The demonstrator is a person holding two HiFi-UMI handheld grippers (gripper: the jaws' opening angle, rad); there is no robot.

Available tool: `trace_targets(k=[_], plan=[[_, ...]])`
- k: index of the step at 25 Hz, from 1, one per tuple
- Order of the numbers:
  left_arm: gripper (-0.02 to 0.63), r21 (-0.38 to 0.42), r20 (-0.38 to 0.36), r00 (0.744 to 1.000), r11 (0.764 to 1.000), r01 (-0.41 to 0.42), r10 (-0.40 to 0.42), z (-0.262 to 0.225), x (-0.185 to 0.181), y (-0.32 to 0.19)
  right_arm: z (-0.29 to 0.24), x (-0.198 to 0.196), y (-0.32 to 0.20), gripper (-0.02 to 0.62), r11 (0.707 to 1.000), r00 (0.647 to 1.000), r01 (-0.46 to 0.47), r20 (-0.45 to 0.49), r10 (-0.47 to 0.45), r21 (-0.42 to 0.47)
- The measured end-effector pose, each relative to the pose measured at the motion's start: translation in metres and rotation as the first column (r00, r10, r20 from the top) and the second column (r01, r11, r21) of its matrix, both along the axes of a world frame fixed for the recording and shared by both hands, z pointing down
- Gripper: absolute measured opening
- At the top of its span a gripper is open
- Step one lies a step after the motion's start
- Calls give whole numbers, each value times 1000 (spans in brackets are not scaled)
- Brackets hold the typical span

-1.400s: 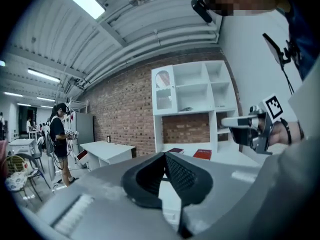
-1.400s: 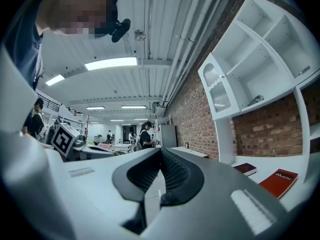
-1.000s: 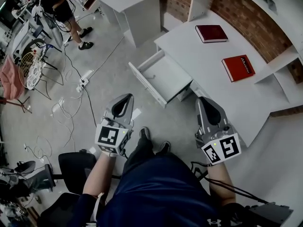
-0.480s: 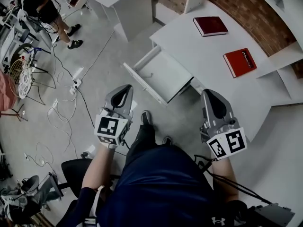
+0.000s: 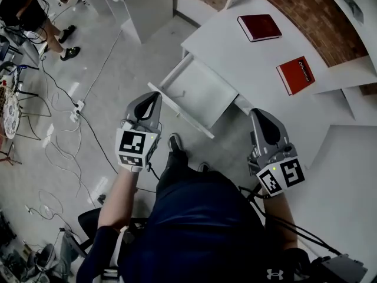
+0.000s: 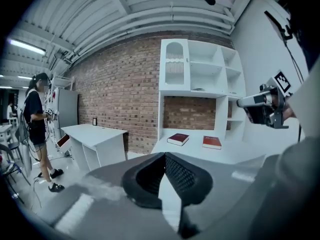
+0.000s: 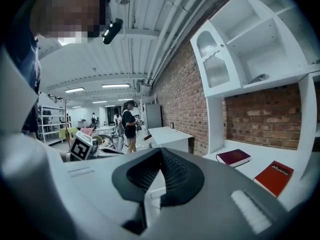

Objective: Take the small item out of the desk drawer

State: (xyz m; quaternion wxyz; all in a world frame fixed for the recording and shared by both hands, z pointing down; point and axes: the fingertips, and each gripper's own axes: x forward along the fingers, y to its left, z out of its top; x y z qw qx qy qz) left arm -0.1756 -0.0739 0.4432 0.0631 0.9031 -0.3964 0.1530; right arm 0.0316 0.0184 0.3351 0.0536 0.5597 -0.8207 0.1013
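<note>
Reaching into the open drawer (image 5: 206, 96) while the left gripper (image 5: 153, 96) and right gripper (image 5: 258, 114) hold their jaws pressed together, empty, could shove the small item, presumably inside but too small to make out, against its back edge.

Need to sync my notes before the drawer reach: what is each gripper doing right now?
Left gripper: closed, holding nothing.
Right gripper: closed, holding nothing.

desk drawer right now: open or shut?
Open. In the head view the drawer stands pulled well out from under the white desk, its inside exposed to the camera.
</note>
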Motion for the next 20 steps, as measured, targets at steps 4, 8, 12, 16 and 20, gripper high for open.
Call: trace_targets(k=[4, 8, 12, 16, 20], plan=[[3, -37, 6, 999, 998, -53, 53, 16, -8, -26, 3, -19, -20, 3, 999, 999, -22, -26, 21, -40], [6, -75, 19, 995, 993, -94, 96, 35, -9, -43, 13, -33, -34, 3, 997, 999, -17, -33, 14, -80], [44, -99, 44, 990, 987, -126, 131, 57, 0, -54, 32, -32, -44, 3, 993, 999, -24, -28, 21, -113], [70, -123, 109, 977, 978, -168, 182, 78, 12, -64, 56, -28, -52, 3, 989, 999, -34, 8, 36, -142], [92, -161, 227, 932, 955, -250, 282, 82, 42, -71, 54, -13, -67, 3, 988, 998, -27, 52, 35, -151]])
